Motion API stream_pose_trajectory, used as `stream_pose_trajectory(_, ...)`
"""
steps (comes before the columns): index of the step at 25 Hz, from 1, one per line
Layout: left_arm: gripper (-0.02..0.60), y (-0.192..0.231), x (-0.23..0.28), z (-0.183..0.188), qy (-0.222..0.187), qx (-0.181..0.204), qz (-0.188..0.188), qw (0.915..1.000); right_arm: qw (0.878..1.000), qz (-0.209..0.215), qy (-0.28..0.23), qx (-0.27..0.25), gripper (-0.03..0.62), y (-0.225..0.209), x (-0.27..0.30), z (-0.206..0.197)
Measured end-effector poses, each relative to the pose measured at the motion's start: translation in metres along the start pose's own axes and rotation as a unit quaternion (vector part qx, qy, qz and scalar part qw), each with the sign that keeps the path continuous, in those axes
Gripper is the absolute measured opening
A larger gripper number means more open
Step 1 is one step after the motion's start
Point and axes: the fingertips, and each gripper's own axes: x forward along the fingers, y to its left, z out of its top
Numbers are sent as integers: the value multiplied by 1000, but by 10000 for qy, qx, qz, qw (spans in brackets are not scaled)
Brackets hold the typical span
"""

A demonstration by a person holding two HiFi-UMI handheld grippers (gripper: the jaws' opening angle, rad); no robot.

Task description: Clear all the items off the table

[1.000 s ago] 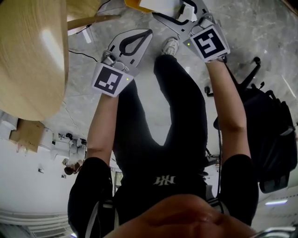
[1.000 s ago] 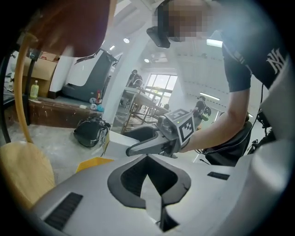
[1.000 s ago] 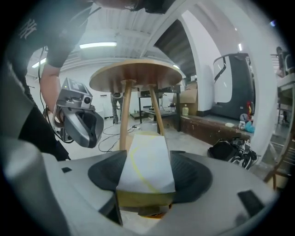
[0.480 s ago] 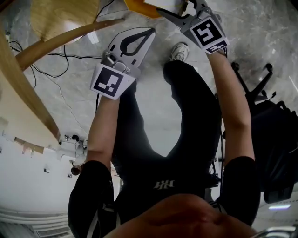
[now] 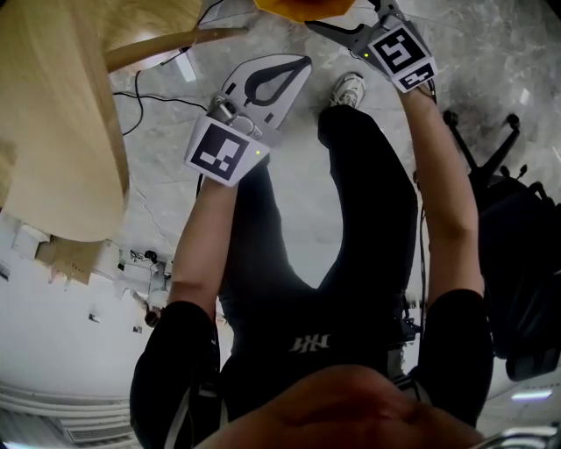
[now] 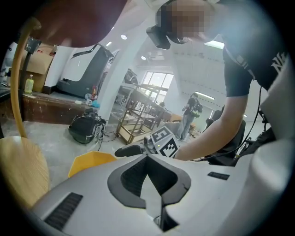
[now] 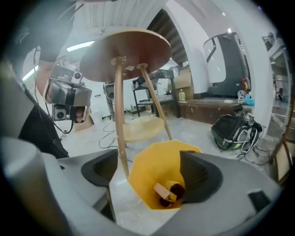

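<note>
My right gripper (image 7: 150,177) hangs over a yellow bin (image 7: 156,161) on the floor; its jaws are opening wide and nothing sits between the pads. A tan block (image 7: 162,190) and dark pieces (image 7: 177,189) lie in the bin's bottom. In the head view the right gripper (image 5: 344,19) is at the top edge beside the bin (image 5: 298,7). My left gripper (image 5: 298,67) is lower and to the left, above the floor, shut and empty. From the left gripper (image 6: 147,159) I see the bin (image 6: 92,161) and the right gripper's marker cube (image 6: 164,142). The round wooden table (image 7: 129,50) stands behind the bin.
The tabletop (image 5: 53,114) and a leg (image 5: 166,44) fill the head view's left. Cables (image 5: 149,96) run over the marble floor. The person's legs (image 5: 351,219) stand in the middle, a black chair with a bag (image 5: 517,254) at the right. Another black bag (image 7: 233,129) lies beyond the bin.
Both grippers drifted a little right and up in the head view. The white thing beside the right gripper's jaws earlier no longer shows. The left gripper stays shut.
</note>
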Motion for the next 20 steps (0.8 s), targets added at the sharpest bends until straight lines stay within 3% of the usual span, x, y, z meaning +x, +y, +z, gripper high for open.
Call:
stream_pose_trajectory(4, 11, -50, -33, 59, -180, -122, -256, 9994, 9994, 26, -232, 237, 309, 37, -59, 66)
stream_pose_trajectory(7, 11, -103, -64, 113, -304, -161, -637, 9974, 9951, 28, -632, 759, 171, 65, -121, 132)
stream_pose_trajectory(9, 11, -133, -97, 158, -461, -301, -781, 9954, 9931, -18, -860, 794, 32, 89, -162, 189)
stream_pose_trajectory(10, 11, -142, -116, 181, -586, -419, -799, 9942, 9926, 3, -964, 745, 5, 102, -179, 221)
stream_pose_trajectory(13, 11, -151, -179, 242, -917, -541, -727, 9917, 9889, 271, -1337, 584, 3, 145, -213, 323)
stream_pose_trajectory(17, 11, -157, -274, 305, -1102, -151, -343, 9932, 9832, 521, -1747, -38, 3, 216, -242, 450)
stream_pose_trajectory(20, 11, -163, -340, 345, -1323, -81, -339, 9906, 9744, 753, -2107, -213, 3, 272, -252, 522)
